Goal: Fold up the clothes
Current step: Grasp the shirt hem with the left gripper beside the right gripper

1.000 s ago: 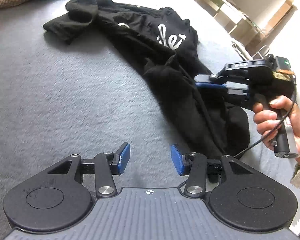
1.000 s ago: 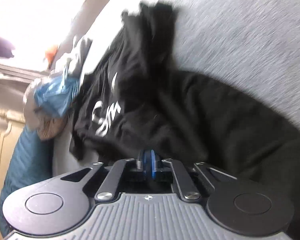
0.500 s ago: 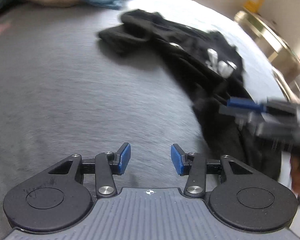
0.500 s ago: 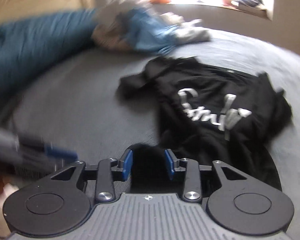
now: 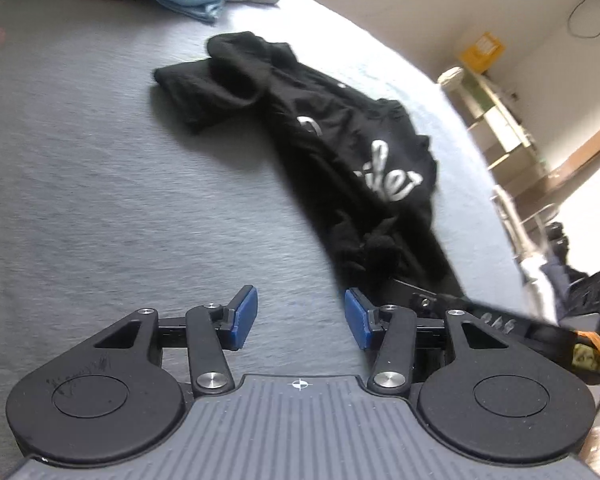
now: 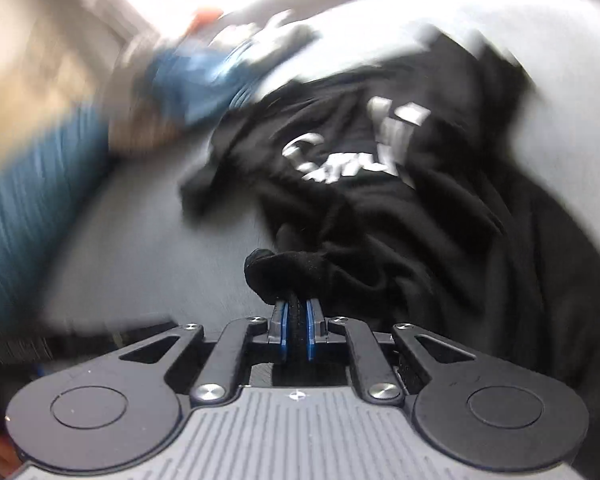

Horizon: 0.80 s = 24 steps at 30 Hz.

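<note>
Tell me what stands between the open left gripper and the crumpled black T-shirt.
Nothing visible: only bare grey bedcover separates the left gripper from the black T-shirt. The right gripper already pinches its near edge.

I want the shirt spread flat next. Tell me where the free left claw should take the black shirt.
Take the bottom hem of the black shirt, beside where the right claw pinches a bunched fold. Bring the open left claw in low from the near side: that edge lies closest, and the far sleeve is crumpled.

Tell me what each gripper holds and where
Right gripper pinches a bunched edge of the black printed cotton shirt; left gripper is open, holding nothing.
</note>
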{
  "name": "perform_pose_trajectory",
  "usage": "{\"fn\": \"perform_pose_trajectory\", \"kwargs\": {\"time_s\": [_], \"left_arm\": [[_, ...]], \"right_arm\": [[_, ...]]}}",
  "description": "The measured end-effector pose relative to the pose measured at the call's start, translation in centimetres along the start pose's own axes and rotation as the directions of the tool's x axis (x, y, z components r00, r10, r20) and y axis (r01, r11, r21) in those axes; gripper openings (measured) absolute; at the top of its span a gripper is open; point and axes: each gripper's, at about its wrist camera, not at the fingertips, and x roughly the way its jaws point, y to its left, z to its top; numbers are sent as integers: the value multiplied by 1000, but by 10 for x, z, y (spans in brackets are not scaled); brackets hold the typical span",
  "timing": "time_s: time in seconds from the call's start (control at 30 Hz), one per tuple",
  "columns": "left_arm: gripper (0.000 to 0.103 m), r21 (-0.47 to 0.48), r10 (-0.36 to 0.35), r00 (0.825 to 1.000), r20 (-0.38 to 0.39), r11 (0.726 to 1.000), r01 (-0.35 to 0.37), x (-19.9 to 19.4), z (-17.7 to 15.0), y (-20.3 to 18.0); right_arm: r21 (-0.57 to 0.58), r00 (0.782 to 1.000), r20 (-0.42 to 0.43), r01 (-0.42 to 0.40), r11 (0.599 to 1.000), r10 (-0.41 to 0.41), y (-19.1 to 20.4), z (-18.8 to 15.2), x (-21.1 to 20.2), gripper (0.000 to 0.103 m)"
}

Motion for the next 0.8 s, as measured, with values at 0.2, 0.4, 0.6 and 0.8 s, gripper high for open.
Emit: {"fn": "perform_pose_trajectory", "kwargs": {"time_s": [0.2,0.4,0.6,0.8], "left_arm": [[52,2,-114,993,-33,993,114,23,14,-11],[52,79,-175,981,-87,980,182,50,30,-29],[44,108,-210,962,-173,967,231,69,35,-35],[13,5,-194,968,-159,980,198,67,31,-21]], "right_arm": [[221,990,37,-143,965,138,-43,-5,-5,10],[206,978,35,-208,956,205,-51,-7,1,10],[16,980,-16,-197,980,197,-35,-1,0,10],[-133,982,-53,-186,974,180,-18,-1,-2,10]]}}
